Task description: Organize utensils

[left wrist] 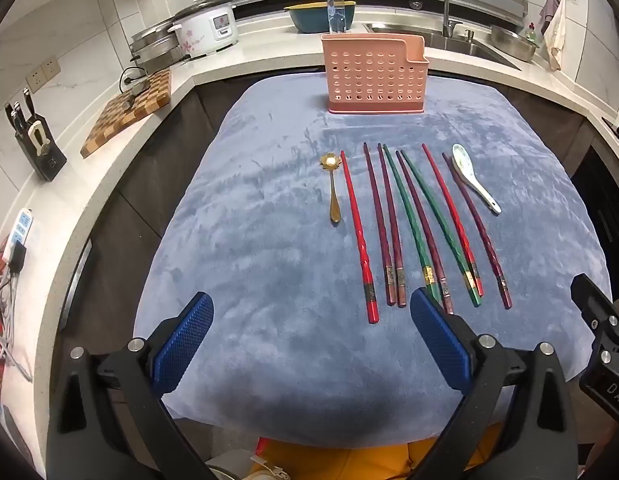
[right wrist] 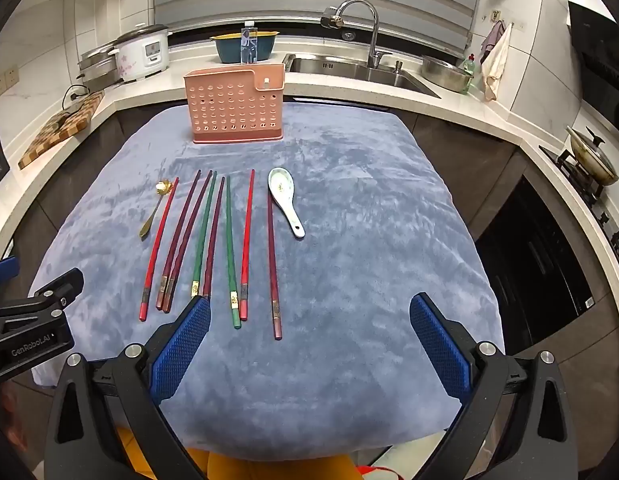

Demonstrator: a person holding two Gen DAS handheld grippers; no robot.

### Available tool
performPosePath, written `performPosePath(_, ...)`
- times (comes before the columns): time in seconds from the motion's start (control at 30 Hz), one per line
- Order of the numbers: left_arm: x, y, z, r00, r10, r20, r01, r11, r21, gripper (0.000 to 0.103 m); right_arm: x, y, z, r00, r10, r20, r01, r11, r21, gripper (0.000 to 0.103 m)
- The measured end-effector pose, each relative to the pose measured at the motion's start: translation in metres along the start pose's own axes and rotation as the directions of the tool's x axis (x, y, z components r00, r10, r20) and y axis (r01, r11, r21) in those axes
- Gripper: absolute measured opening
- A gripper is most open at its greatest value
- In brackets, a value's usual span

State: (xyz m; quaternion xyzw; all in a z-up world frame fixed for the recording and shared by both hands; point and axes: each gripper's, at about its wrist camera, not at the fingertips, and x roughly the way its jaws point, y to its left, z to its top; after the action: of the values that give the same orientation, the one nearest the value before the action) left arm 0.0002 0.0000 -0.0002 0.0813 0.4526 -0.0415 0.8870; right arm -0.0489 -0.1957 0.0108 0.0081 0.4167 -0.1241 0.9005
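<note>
Both tools are held low at the near edge of the blue cloth (left wrist: pixel 245 208). The left gripper (left wrist: pixel 309 344) is seen with its blue pads spread wide and nothing between them; the right gripper (right wrist: pixel 309 344) is likewise spread and empty.

All places are given relative to the pink caddy (left wrist: pixel 375 76), which stands upright at the far edge of the cloth. The chopsticks (left wrist: pixel 413 224), eight counted (two red, two green, four dark maroon), are laid on the cloth on the near side of the caddy, well apart from it. Their long axes run roughly from the grippers toward the caddy, tips toward the caddy, decorated butt ends toward the tools. The gold spoon (left wrist: pixel 334 184) is placed at the left end of the row, bowl toward the caddy; the white ceramic spoon (left wrist: pixel 473 178) is placed at the right end, bowl toward the caddy, handle angled to the right.

Judgement: nothing has yet been loaded into the caddy as far as can be seen. The butt ends are reached from either tool; the left-hand sticks and gold spoon are judged nearer the left gripper, the ceramic spoon nearer the right.

Legible writing: "GenRobot.AI" is read on the left gripper's body in the right wrist view; "DAS" is partly read on the right gripper's body in the left wrist view. Chopstick markings are too small to read.
</note>
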Motion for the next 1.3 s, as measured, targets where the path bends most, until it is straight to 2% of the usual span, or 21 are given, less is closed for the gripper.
performPosePath(1.3,-0.0024,-0.0056,-0.0026,1.000,-0.004,-0.003,0.004,1.000,0.004,0.095,-0.0007,0.0003,-0.0030,1.000,0.001,-0.001,-0.001,1.000,0.003,0.096)
